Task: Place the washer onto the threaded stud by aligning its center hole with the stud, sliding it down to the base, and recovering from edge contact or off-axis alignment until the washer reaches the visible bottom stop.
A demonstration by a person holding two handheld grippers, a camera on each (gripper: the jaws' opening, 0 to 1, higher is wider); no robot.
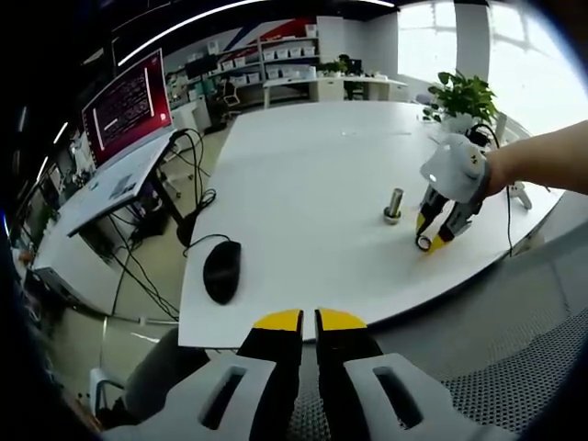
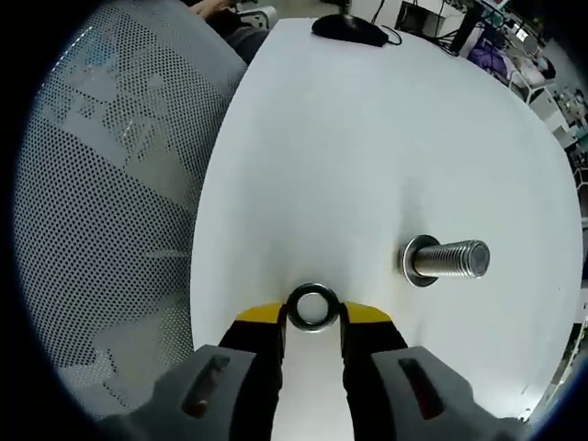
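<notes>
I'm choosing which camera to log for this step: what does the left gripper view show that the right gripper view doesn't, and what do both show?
Left gripper view alone: the left gripper with its jaws together and nothing between them, a red screen, a potted plant, and the person's arm holding the right gripper from outside.

Right gripper view alone: the washer seen clearly as a ring gripped between the right gripper's yellow tips, beside the stud rather than on it.

Both: the threaded stud upright on the white table, the computer mouse, and a mesh chair.
</notes>
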